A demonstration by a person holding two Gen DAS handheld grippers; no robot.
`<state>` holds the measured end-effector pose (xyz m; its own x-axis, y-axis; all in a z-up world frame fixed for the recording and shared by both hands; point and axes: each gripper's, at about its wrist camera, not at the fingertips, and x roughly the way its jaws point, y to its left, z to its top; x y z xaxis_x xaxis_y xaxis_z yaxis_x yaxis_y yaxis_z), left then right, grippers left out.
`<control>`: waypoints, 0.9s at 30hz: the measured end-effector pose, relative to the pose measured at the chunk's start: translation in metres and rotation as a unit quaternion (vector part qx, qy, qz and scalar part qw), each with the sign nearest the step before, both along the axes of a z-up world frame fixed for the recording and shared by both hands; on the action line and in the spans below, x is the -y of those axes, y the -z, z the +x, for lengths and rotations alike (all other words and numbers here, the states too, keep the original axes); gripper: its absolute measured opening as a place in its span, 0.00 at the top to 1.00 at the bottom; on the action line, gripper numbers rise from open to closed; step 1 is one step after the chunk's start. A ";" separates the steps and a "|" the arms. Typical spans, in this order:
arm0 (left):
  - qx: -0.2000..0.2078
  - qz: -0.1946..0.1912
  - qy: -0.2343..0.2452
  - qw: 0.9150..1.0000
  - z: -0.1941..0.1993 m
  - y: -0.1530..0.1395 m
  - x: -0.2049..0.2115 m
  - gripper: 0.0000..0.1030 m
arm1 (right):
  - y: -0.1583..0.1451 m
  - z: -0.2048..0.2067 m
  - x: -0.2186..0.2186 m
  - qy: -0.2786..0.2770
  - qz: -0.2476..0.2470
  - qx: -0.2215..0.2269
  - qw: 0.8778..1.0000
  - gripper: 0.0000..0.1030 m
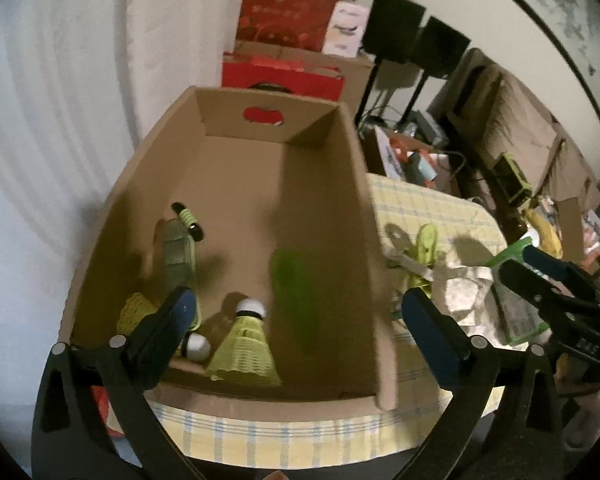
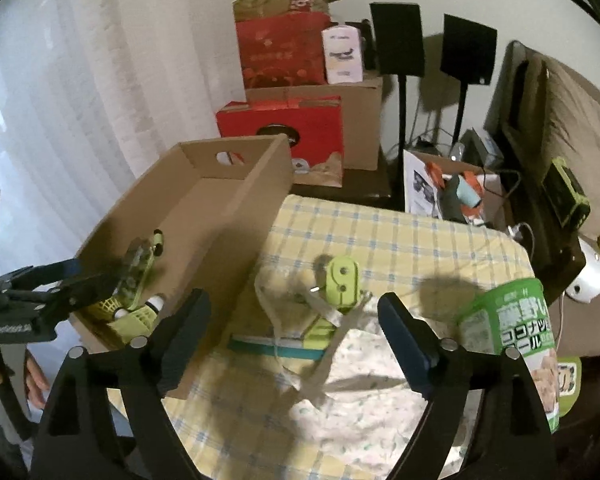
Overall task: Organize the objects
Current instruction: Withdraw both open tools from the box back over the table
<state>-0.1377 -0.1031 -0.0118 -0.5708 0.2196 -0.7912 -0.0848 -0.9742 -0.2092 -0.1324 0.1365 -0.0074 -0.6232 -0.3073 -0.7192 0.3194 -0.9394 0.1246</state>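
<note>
Far left, inside the cardboard box (image 1: 236, 184): shuttlecocks (image 1: 244, 344) and a green-and-black gadget (image 1: 180, 248) gathered at the near end, presumably sorted there already. Above them, left tool (image 1: 296, 312) spread wide, gripping nothing; beneath it a blurred green streak (image 1: 294, 300), perhaps something just let go, too smeared to name. Right of the box wall, on the checked tabletop (image 2: 400, 232): a lime-green clip-like piece (image 2: 342, 280) lying on tangled white straps (image 2: 324, 320) and a printed cloth (image 2: 364, 392), evidently awaiting sorting. Over these, right tool (image 2: 294, 326) likewise wide open and empty, seemingly aimed at the clip. Farthest right, a green snack tub (image 2: 512, 340) standing upright near the edge.
</note>
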 end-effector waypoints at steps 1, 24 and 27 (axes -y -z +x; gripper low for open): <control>-0.004 -0.003 0.003 1.000 0.002 -0.003 -0.005 0.00 | 0.000 0.000 -0.003 0.006 0.003 -0.002 1.000 0.15; -0.015 0.034 0.067 0.997 0.020 -0.016 -0.075 0.00 | -0.007 0.008 -0.084 0.064 -0.011 0.001 0.998 0.00; -0.010 0.033 0.082 0.996 0.021 -0.011 -0.088 0.00 | -0.006 0.010 -0.095 0.070 -0.012 0.001 0.997 0.00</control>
<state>-0.1163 -0.0150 -0.0008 -0.5385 0.3622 -0.7608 -0.2465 -0.9311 -0.2688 -0.1220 0.2317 -0.0017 -0.6601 -0.2339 -0.7138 0.1845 -0.9717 0.1478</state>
